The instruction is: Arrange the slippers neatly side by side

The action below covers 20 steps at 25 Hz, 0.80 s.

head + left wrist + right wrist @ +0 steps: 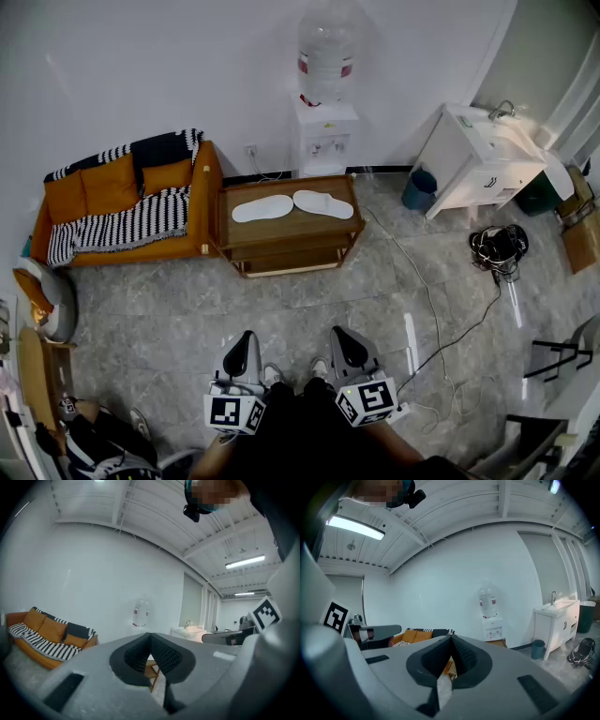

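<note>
Two flat white fabric slippers lie on the low brown wooden desk (281, 232) at the upper middle of the head view, well apart from both grippers. The left-hand slipper (262, 208) and the right-hand slipper (323, 203) stretch across the desk top end to end in a shallow V. Their inner ends touch or nearly touch, so they are not yet side by side.

The step in hand looks like the approach. To do it well, the person should cross the grey tiled floor (187, 309) until the desk is within easy reach and spread the jaws before arriving. Each slipper should be pinched at its edge. One should then be turned parallel to the other with the toes level, and slid rather than lifted high, since such thin slippers probably flop.

The left gripper (246, 336) hangs at the bottom middle of the head view. In its own view its black ribbed pads (165, 656) are pressed together on nothing. The right gripper (339, 332) beside it is likewise closed and empty.
</note>
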Tool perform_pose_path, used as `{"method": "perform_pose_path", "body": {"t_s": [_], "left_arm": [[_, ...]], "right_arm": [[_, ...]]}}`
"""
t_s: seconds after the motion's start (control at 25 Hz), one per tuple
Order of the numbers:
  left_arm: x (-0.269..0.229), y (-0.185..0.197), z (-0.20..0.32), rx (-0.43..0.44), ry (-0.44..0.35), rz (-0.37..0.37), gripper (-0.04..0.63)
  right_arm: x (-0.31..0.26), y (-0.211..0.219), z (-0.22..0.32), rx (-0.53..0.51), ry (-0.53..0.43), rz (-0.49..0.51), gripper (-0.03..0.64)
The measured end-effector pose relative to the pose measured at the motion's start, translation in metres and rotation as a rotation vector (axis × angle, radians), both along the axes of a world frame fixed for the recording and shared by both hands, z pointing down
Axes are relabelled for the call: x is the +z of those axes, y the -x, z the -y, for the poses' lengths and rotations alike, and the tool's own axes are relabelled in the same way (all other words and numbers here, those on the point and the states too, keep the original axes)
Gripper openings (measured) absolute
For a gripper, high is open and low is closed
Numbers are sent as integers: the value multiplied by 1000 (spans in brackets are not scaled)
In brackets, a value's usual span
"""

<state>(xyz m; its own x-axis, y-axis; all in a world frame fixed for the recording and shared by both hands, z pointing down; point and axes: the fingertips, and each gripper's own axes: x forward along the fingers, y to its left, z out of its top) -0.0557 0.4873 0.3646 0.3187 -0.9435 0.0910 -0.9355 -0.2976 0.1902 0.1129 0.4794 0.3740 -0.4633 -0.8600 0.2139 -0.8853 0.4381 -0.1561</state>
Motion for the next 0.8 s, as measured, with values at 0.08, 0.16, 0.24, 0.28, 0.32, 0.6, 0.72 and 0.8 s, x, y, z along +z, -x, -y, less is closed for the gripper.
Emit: {"method": "perform_pose_path", "body": {"t_s": [0.08, 0.16, 0.24, 0.28, 0.32, 0.6, 0.72, 0.8], "left_arm": [[1, -1, 2, 0, -2, -2, 12], [1, -2, 2, 0, -4, -2, 11], [2, -4, 1, 1, -6, -2, 12], [2, -5, 1, 0, -6, -2, 11], [2, -6, 1, 0, -5, -1, 12], [0, -17, 3, -3, -5, 4, 12], [0, -27, 5, -3, -3, 10, 12], [0, -34, 7, -3, -4, 13, 11]], "right_arm": [[2, 1, 1, -8, -3, 2, 6], [4, 0, 1, -7, -2, 5, 6], [4, -2, 0, -6, -2, 4, 6], [3, -3, 0, -9, -3, 4, 6], [3, -3, 0, -13, -4, 3, 6], [2, -11, 3, -25, -5, 14, 6], [2, -20, 7, -23, -2, 29, 6], [4, -25, 10, -29, -1, 31, 6]]}}
